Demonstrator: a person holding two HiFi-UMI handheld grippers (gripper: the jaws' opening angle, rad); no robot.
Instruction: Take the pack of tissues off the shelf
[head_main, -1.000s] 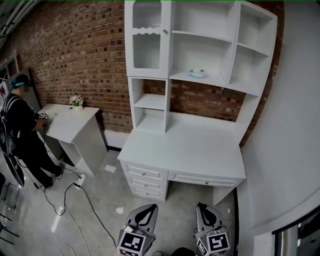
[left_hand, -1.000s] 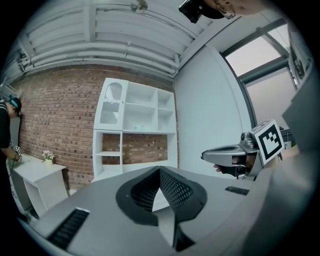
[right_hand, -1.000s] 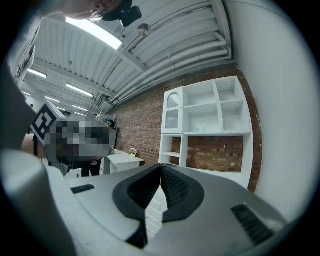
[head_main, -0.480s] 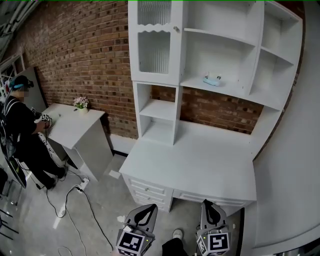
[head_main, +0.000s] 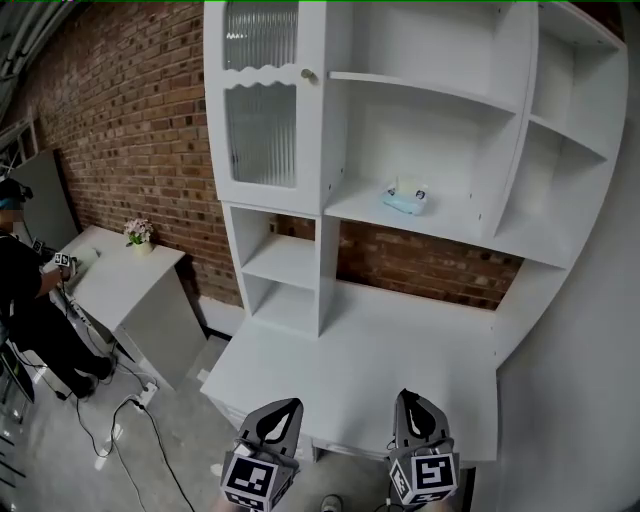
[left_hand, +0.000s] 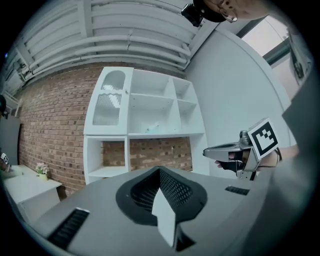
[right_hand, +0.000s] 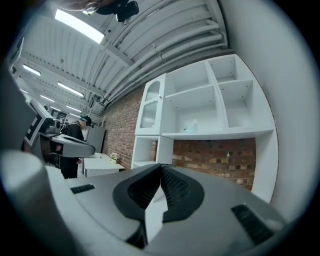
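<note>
We see a white shelf unit (head_main: 430, 95) and its white desk top (head_main: 400, 365) before a red-brown brick wall (head_main: 130, 130) lined with pale mortar, a cabinet door (head_main: 262, 130) of vertically ribbed frosted glass, and a pale blue pack of tissues (head_main: 403, 199). Our left gripper (head_main: 284, 411) and right gripper (head_main: 409, 407) are grey with black ridged pads (left_hand: 172, 189), and each bears a cube (head_main: 250, 483) of black-and-white square markers. We also note a grey concrete floor (head_main: 150, 455), a white side table (head_main: 130, 290), pinkish-white flowers (head_main: 138, 231) and a person (head_main: 20, 290) in black clothing.
</note>
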